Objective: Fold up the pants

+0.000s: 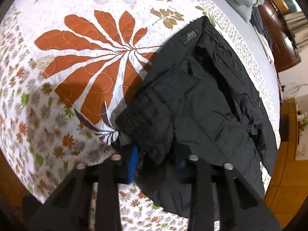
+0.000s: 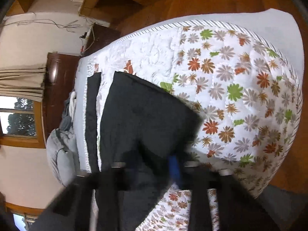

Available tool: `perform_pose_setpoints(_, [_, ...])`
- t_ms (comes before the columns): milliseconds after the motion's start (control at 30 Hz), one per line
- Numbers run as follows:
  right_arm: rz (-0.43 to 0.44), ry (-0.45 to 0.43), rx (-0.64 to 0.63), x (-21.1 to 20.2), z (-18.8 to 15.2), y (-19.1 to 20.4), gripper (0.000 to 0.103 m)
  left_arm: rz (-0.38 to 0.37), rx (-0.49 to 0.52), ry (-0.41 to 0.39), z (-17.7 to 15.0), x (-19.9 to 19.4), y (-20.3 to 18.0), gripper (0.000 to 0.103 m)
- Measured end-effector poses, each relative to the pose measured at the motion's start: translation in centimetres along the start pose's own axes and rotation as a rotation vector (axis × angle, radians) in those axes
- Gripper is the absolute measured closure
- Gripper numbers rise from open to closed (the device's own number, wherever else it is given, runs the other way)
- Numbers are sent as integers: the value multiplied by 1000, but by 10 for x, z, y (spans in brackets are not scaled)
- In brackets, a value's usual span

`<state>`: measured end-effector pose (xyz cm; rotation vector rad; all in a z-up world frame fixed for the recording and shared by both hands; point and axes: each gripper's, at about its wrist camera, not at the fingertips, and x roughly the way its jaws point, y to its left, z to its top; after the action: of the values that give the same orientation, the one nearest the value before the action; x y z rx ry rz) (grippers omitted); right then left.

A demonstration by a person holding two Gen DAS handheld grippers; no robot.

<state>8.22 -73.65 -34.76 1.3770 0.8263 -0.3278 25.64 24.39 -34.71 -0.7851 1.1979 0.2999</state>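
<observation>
1. Black pants (image 1: 202,96) lie on a bed (image 1: 256,44) covered with a white quilt (image 1: 77,9) printed with rust-red leaves and small flowers.
2. In the left wrist view the pants sit toward the quilt's right side, waistband end up, with a small label (image 1: 189,37) near the top edge.
3. The fabric there is wrinkled and lies in overlapping layers; one lower corner hangs toward the camera.
4. The left claw (image 1: 156,157) is clenched on that lower edge of the pants, with cloth bunched between its fingers and a blue pad (image 1: 133,163) showing just beside the fabric.
5. In the right wrist view the pants (image 2: 138,115) spread as a broad dark panel across the quilt (image 2: 240,86), and a narrow dark strip (image 2: 92,119) lies apart from it near the quilt's edge.
6. The right claw (image 2: 154,165) is closed on the near edge of the pants, dark cloth filling the space between its fingers, with a blue pad (image 2: 175,169) at the fabric's side.
7. Beyond the bed stand a dark wooden cabinet (image 2: 59,88), beige curtains (image 2: 21,80) and a window (image 2: 17,117); grey bedding (image 2: 61,150) is heaped at the bed's end.
</observation>
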Motion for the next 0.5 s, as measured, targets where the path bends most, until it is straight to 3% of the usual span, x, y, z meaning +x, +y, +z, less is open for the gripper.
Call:
perform_pose_setpoints(267, [-50, 31, -131, -17, -31, 28, 91, 14, -86, -65, -1, -40, 26, 82])
perform_pose_setpoints(500, [-79, 139, -221, -4, -85, 29, 91, 58, -203, -88, -2, -70, 109, 82])
